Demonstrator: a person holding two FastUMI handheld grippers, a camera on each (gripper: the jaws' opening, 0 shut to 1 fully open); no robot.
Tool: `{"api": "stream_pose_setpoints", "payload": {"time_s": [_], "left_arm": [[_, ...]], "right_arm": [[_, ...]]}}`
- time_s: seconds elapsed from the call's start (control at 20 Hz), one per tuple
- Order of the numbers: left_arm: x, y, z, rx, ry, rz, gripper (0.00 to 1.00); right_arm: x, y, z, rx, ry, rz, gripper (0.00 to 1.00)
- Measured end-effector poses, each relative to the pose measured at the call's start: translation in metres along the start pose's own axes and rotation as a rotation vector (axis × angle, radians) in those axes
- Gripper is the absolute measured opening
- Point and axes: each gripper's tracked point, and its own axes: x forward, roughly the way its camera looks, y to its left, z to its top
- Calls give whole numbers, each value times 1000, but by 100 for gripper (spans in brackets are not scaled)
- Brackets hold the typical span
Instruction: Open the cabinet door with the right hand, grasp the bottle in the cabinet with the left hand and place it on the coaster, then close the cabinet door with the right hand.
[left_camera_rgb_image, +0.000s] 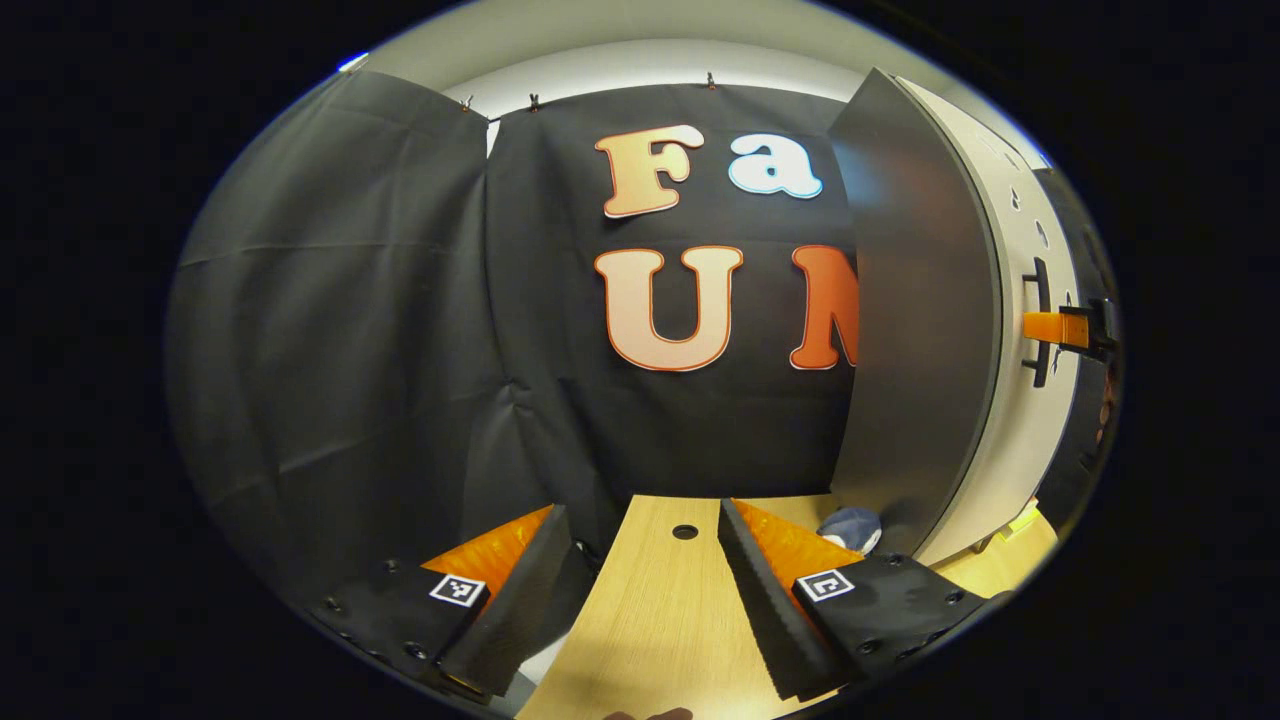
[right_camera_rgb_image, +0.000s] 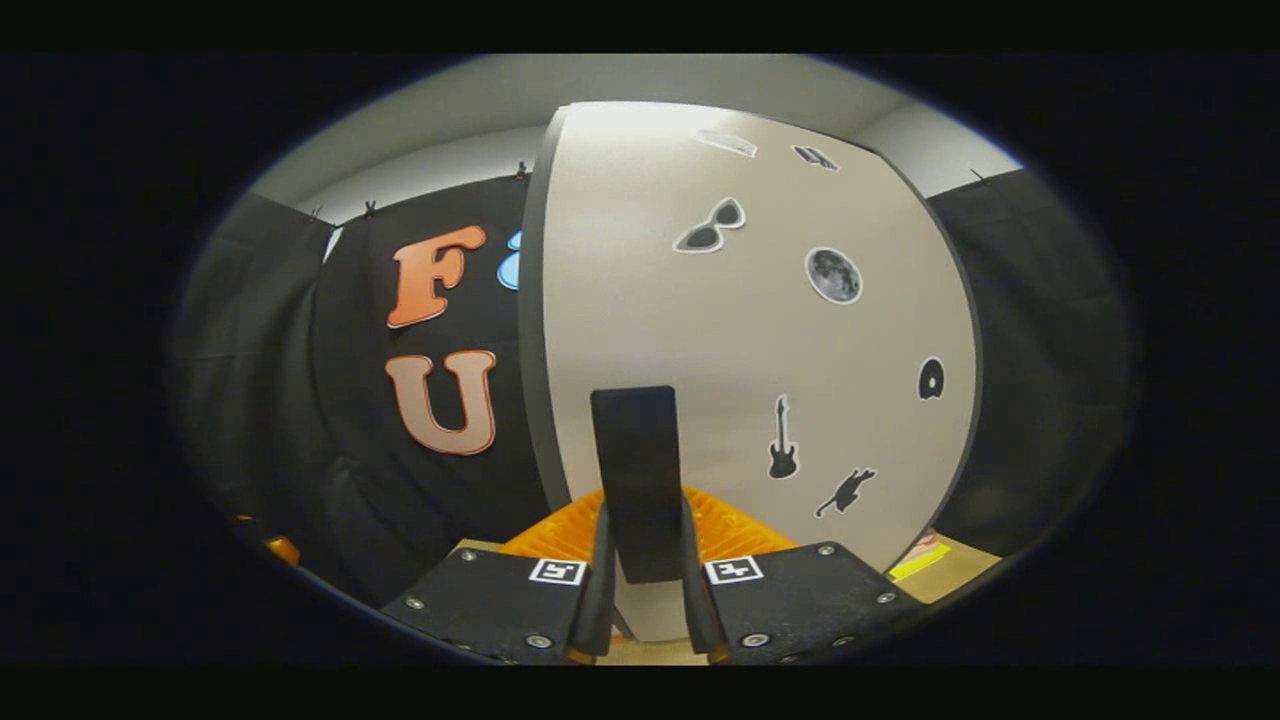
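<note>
In the right gripper view my right gripper (right_camera_rgb_image: 641, 540) is shut on the black bar handle (right_camera_rgb_image: 633, 450) of the white cabinet door (right_camera_rgb_image: 700, 330), one finger pressing each side. The door carries several dark stickers. In the left gripper view the cabinet (left_camera_rgb_image: 910, 300) stands at the right, showing its dark grey side and the white door (left_camera_rgb_image: 1010, 330). There the right gripper (left_camera_rgb_image: 1065, 328) sits on the handle (left_camera_rgb_image: 1040, 320). My left gripper (left_camera_rgb_image: 640, 515) hangs open over the wooden table (left_camera_rgb_image: 660, 610), holding nothing. A blue and white rounded thing (left_camera_rgb_image: 851, 526), possibly the coaster, lies at the cabinet's foot.
The table has a small round hole (left_camera_rgb_image: 685, 531) ahead of the left fingers. Black cloth walls close off the back and left. A yellow item (right_camera_rgb_image: 920, 560) lies on the table by the door's lower right corner.
</note>
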Motion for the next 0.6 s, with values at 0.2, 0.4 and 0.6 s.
{"api": "stream_pose_setpoints", "payload": {"time_s": [0.2, 0.4, 0.6], "left_arm": [[-24, 5, -4, 7, -10, -34, 97], [-47, 3, -6, 14, -16, -80, 97], [-67, 0, -6, 8, -15, -86, 97]], "right_arm": [[-11, -7, 1, 10, -2, -42, 23], [-17, -16, 2, -1, 7, -92, 21], [-30, -24, 2, 11, 10, -103, 18]]}}
